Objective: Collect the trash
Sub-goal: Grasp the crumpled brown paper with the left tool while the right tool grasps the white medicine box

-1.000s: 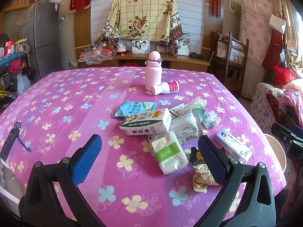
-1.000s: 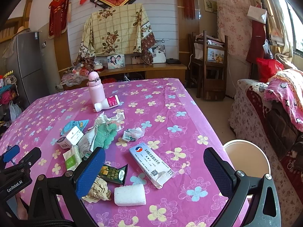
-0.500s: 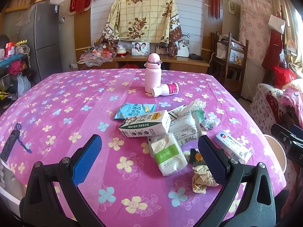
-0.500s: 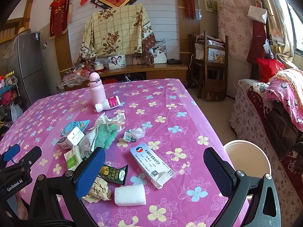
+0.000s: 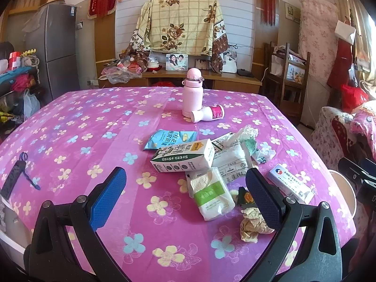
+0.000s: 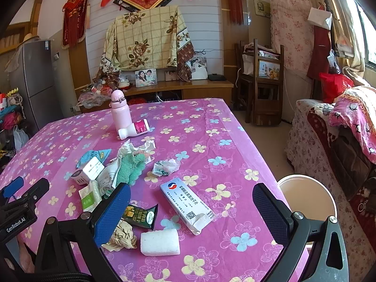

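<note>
Trash lies in a heap on the pink flowered table [image 5: 70,129]: a milk carton [image 5: 183,156], a green-and-white tissue pack [image 5: 211,193], a blue snack bag [image 5: 169,138], a crumpled brown paper [image 5: 252,224], a white medicine box [image 6: 188,203], a dark wrapper [image 6: 139,215], a white foam block [image 6: 160,243] and a green cloth [image 6: 130,166]. My left gripper [image 5: 185,192] is open and empty above the near table edge, short of the heap. My right gripper [image 6: 191,208] is open and empty, with the medicine box between its fingers in view.
A pink bottle [image 5: 192,94] stands at mid table with a small white bottle [image 5: 208,115] lying against it. A round bin [image 6: 307,195] stands on the floor off the table's right edge. A black strap [image 5: 14,176] lies at the left edge. A sofa [image 6: 340,141] is on the right.
Both grippers have risen or tilted slightly, so the table sits a little lower in view. Both stay open. Nothing on the table has moved.
</note>
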### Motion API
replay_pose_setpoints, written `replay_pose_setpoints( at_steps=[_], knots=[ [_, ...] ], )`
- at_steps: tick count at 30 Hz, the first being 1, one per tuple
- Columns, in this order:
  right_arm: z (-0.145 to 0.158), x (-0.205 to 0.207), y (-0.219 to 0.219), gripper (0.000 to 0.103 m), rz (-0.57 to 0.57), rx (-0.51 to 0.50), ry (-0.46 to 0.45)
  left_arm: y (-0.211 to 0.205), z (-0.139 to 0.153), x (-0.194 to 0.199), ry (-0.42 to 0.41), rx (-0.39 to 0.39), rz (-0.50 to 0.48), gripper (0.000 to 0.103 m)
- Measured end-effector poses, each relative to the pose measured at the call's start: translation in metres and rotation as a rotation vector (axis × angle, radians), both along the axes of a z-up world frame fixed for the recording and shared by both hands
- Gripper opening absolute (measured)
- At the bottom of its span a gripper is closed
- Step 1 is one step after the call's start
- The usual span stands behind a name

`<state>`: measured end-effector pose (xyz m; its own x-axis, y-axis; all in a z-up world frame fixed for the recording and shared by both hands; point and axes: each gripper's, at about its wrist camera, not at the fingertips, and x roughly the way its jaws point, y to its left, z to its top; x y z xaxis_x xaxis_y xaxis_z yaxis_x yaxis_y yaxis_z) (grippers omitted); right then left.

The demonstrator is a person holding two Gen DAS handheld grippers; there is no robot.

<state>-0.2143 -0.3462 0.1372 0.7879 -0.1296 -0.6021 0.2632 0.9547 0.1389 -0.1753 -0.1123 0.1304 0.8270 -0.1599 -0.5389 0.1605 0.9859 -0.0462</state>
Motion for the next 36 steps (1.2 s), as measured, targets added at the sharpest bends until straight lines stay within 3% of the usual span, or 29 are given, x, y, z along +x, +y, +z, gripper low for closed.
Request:
replay_pose_setpoints(
  at_steps=[12,23,25,27,31,36],
  knots=[
    [-0.004,-0.002,-0.005,0.103,-0.001,-0.015,0.005,0.005,-0.003,0.001,0.003,-0.01,-0.019,0.101],
    [-0.042,0.001,-0.04,0.103,-0.011,-0.015,0.119,-0.024,-0.036,0.005,0.16,-0.023,-0.188,0.101],
    [-0.054,0.008,-0.047,0.1,0.024,0.03,0.138,-0.032,-0.046,0.007,0.207,-0.021,-0.218,0.101],
    [-0.064,0.018,-0.051,0.09,0.076,0.086,0.145,-0.039,-0.057,0.01,0.253,-0.033,-0.249,0.101],
    [-0.082,0.042,-0.053,0.086,0.163,0.161,0.149,-0.051,-0.073,0.014,0.315,-0.063,-0.298,0.101],
    [-0.098,0.076,-0.044,0.078,0.272,0.163,0.207,-0.069,-0.083,0.018,0.347,-0.027,-0.335,0.101]
  ],
)
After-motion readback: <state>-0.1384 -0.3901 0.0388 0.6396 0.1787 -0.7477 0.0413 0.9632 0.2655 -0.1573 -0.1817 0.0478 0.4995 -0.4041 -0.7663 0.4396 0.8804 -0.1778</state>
